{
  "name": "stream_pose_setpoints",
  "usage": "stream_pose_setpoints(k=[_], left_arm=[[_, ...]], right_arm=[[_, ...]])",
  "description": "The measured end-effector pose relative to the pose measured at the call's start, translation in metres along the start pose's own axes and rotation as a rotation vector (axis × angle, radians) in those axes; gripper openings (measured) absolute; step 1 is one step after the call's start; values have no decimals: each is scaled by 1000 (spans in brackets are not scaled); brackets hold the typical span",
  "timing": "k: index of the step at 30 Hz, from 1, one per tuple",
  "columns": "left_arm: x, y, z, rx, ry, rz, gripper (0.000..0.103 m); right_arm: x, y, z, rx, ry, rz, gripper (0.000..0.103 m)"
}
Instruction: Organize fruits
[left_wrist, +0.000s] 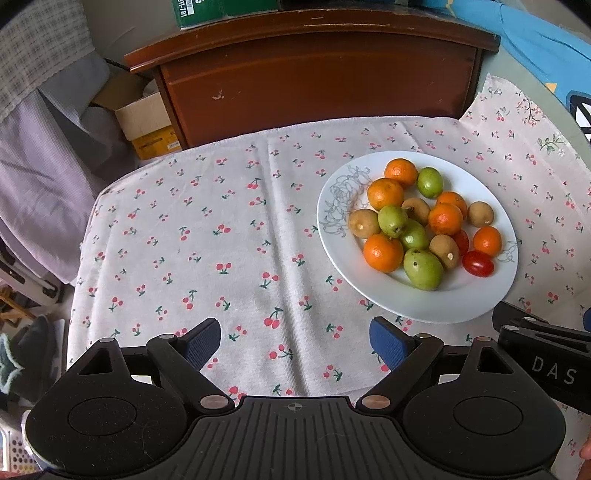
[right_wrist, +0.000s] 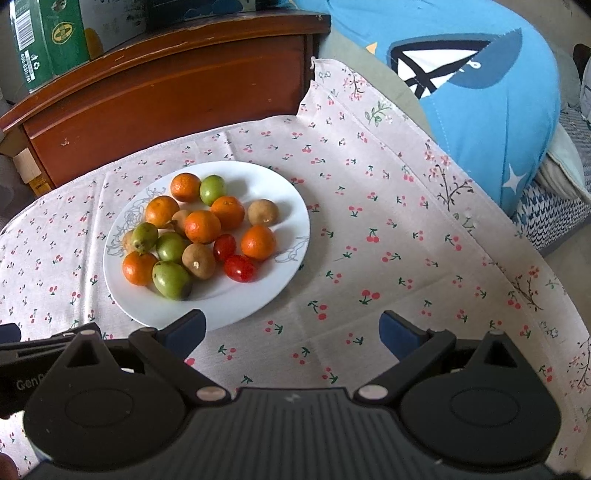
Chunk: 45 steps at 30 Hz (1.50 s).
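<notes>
Mixed fruits (left_wrist: 421, 225) heaped together on white plate (left_wrist: 406, 302), right of centre on tabletop. We hold left gripper (left_wrist: 295, 343) and right gripper (right_wrist: 291, 332) near edge, fingers of both spread wide, pinching nothing. Pile fits sorting ahead or fruits already gathered; cannot tell. Any pick: take outer, free-lying fruit, squeeze gently, round skins roll. Cherry-print cloth (left_wrist: 221, 240) covers tabletop; brown wooden cabinet (left_wrist: 314, 81) far, blue cushion (right_wrist: 480, 92) far right.
</notes>
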<state>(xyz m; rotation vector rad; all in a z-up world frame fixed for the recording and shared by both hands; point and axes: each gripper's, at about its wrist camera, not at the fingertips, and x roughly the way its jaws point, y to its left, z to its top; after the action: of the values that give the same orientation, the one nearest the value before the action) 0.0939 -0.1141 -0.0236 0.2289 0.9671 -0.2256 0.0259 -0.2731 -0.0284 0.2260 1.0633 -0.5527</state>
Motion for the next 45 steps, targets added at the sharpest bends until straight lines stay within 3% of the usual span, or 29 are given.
stream_pose_setpoints(k=[22,32,40,45], left_arm=[[-6,11,-16,-6,14,20,89],[-21,37,-34,-74,23,-14,89],[-45,58,-40,-117,-21,-40,90],[-57,66,-45,-124,-43,-52,90]], right_arm=[[-2,6,-9,-67,3,31,100],[-4,10,-35,-85,11,117,100],[-4,12,-74,-87,-52,195,100],[-2,20,-91,-165,-130,183,102]])
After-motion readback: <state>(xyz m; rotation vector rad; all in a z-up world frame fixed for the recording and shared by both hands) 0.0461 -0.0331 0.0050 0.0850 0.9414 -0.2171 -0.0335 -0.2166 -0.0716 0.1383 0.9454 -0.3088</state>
